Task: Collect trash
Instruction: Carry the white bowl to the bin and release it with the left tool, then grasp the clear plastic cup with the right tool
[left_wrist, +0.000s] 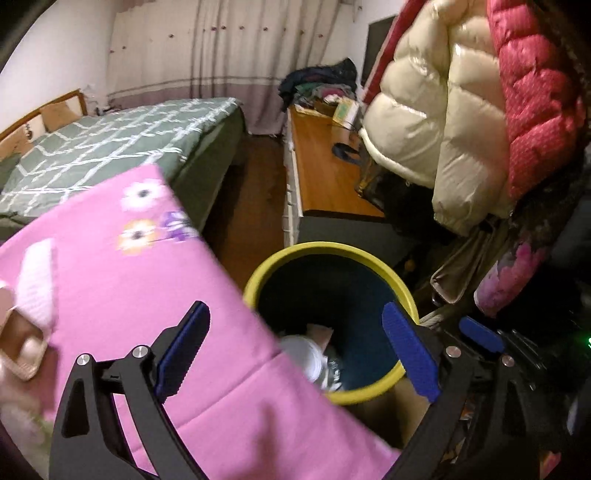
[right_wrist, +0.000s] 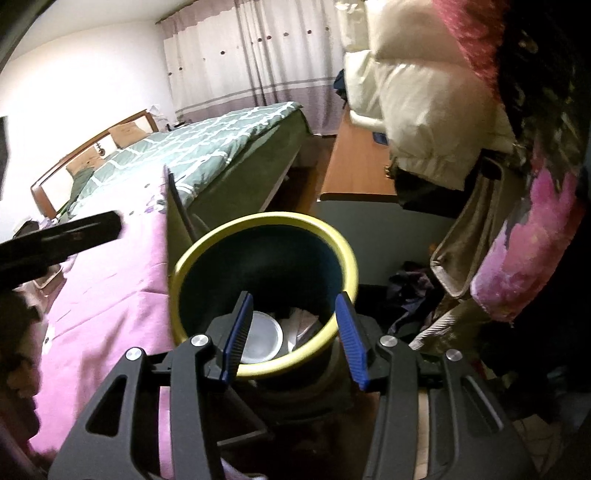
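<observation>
Round bin, yellow-green rim and dark smooth interior, beside a pink quilted sheet. Inside lie a white disc-shaped lid and crumpled trash. Left gripper and right gripper, with ribbed blue pads, both gape empty above the bin's mouth.

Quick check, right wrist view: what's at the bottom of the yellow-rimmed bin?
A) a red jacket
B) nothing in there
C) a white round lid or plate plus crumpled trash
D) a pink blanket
C: inside the bin a white round lid or plate lies beside crumpled trash, seen between the open right gripper fingers.
</observation>
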